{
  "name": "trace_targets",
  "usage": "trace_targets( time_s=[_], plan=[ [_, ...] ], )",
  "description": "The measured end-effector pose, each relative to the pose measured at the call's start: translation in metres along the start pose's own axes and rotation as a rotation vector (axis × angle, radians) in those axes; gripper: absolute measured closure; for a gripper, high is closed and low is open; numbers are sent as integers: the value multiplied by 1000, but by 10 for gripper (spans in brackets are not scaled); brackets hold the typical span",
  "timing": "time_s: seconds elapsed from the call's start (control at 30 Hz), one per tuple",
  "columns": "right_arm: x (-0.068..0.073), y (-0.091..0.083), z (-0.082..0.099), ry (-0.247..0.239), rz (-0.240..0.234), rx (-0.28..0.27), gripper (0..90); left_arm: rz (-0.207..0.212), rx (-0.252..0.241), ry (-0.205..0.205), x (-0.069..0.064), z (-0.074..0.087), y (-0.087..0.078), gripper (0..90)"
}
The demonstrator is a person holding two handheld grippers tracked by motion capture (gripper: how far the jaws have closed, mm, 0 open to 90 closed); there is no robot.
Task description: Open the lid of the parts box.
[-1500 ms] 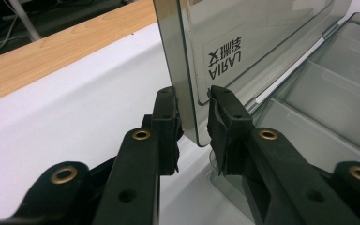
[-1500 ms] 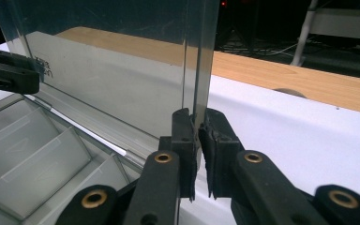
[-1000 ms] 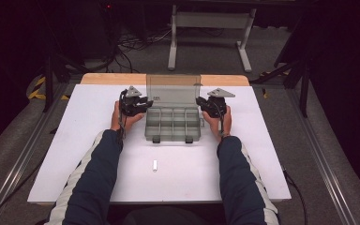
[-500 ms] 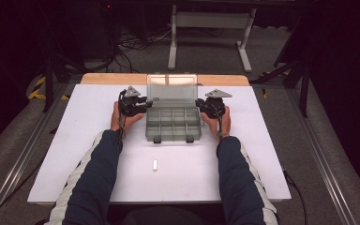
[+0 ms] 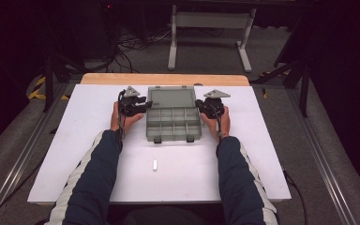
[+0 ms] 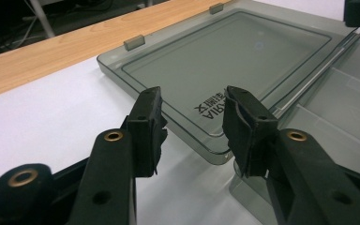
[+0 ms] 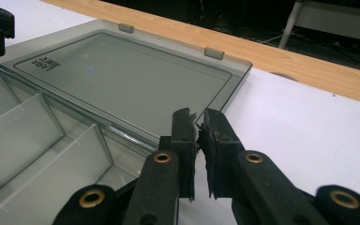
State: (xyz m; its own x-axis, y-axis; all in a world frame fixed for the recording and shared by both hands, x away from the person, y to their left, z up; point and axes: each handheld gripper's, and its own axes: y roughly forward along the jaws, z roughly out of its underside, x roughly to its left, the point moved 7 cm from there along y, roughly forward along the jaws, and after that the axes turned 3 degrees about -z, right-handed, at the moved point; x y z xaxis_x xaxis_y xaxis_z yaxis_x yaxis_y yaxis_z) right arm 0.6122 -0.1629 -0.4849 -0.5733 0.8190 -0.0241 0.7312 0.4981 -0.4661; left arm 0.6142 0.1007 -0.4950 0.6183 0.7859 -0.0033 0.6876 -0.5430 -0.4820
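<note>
A grey see-through compartment box stands mid-table, its lid folded back flat on the far side. At the box's left, my left gripper is open. Its jaws have just been opening, and in the left gripper view the lid's near corner lies in the gap, touched by neither pad. My right gripper sits at the box's right side. In the right gripper view its jaws stand almost together with nothing between them, just short of the lid's edge. The compartments look empty.
A small white piece lies on the white tabletop nearer the person. A wooden strip runs along the table's far edge. Beyond it are a metal stand and cables on the floor.
The lid has swung back from a raised tilt and now lies flat behind the box. My left gripper's jaws stand wider apart. Both hands stay where they were.
</note>
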Motion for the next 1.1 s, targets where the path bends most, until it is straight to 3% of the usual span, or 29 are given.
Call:
trace_targets(
  time_s=[0.23, 0.53, 0.77, 0.93, 1.1],
  plan=[
    [1, 0, -1, -13, 10, 5, 830, -32, 13, 38, 0, -2, -1, 547],
    [3, -6, -7, -42, 20, -2, 825, -36, 16, 79, -2, -10, -12, 496],
    [7, -13, -12, -73, 17, -3, 817, -40, 25, 134, -3, -15, -26, 469],
    [12, -21, -17, -114, 4, 6, 814, -45, 27, 200, -7, -18, -37, 450],
    [17, -30, -23, -134, -29, -8, 822, -47, 29, 242, -9, -18, -48, 427]
  ],
)
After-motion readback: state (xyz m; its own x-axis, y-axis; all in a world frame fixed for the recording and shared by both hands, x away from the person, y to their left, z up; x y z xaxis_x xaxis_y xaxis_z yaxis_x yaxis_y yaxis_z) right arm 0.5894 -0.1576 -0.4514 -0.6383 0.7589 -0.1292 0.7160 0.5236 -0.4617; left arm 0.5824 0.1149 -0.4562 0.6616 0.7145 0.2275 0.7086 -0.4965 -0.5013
